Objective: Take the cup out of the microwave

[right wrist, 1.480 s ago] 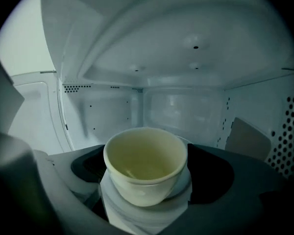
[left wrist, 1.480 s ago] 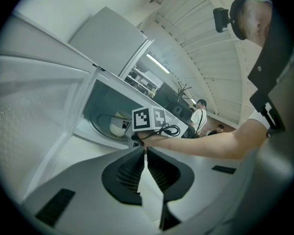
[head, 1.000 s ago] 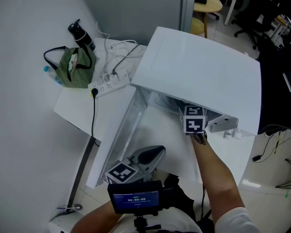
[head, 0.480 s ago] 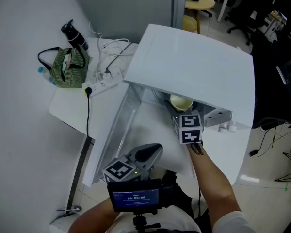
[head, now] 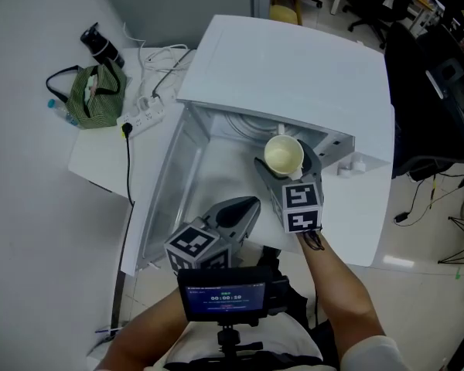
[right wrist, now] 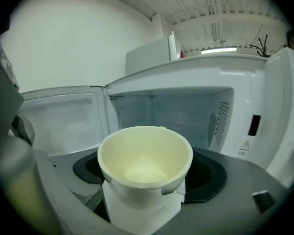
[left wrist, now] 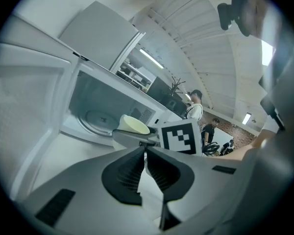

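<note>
1. The right gripper (head: pixel 286 161) stands wide and clamps the cup (right wrist: pixel 145 160) between its jaws, with the pads on the cup's opposite sides below the rim.
2. The left gripper (left wrist: pixel 145 153) has its jaws drawn together with nothing between them. It hovers near and to the left of the cup, over the open door (head: pixel 170 188).
3. The cup sits upright in that grip, off any surface. It is just on the near side of the microwave (head: pixel 294 60) opening, outside the cavity.
4. Handling: the cup looks rigid, smooth and glossy, so probably slippery under the pads. It is likely light while empty and likely to break if dropped. A hold across the body under the flared rim, kept level, seems the safest.
5. Contents: the cup's cream inside shows nothing in it, though the wide-angle view could miss a thin film of liquid. The microwave cavity shows only its turntable (left wrist: pixel 100 119).
</note>
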A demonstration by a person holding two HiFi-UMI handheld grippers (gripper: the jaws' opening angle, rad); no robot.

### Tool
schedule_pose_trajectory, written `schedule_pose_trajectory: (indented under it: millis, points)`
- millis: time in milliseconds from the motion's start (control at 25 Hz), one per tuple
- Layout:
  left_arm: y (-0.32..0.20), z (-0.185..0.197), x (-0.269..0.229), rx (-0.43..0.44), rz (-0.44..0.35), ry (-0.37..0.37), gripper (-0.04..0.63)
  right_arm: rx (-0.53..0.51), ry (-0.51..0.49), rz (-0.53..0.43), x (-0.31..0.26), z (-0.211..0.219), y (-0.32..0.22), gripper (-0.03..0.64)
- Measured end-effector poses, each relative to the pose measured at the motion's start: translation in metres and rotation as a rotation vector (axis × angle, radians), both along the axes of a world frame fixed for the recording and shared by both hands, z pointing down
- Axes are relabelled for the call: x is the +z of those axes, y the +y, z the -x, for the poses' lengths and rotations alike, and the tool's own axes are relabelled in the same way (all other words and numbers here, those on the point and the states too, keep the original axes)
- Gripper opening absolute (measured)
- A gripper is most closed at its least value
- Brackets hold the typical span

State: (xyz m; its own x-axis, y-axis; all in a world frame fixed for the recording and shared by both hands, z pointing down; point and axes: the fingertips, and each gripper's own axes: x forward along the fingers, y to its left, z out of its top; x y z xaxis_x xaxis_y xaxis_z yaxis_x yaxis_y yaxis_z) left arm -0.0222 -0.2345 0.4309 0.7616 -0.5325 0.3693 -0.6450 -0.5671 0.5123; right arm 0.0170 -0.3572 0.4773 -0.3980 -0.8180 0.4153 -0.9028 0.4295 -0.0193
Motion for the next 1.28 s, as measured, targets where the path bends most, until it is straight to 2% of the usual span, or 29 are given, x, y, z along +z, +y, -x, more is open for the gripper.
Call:
schedule_pose_trajectory:
  millis: [360, 760, 960, 1280]
  points:
    - [0.021, -0.057, 0.012, 0.091, 0.003, -0.019, 0.025, 0.061, -0.001, 0.028, 0.007, -0.048, 0.057, 0.457]
    - [0.040, -0.115, 0.014, 0.192, 0.006, -0.001, 0.029, 0.159, 0.001, 0.062, 0.022, -0.115, 0.086, 0.457]
    - [0.040, -0.138, 0.016, 0.225, 0.009, 0.005, 0.029, 0.135, 0.036, 0.066, 0.029, -0.127, 0.099, 0.457]
    - [0.045, -0.166, 0.016, 0.267, 0.012, 0.028, 0.029, 0.165, 0.009, 0.101, 0.042, -0.152, 0.121, 0.457]
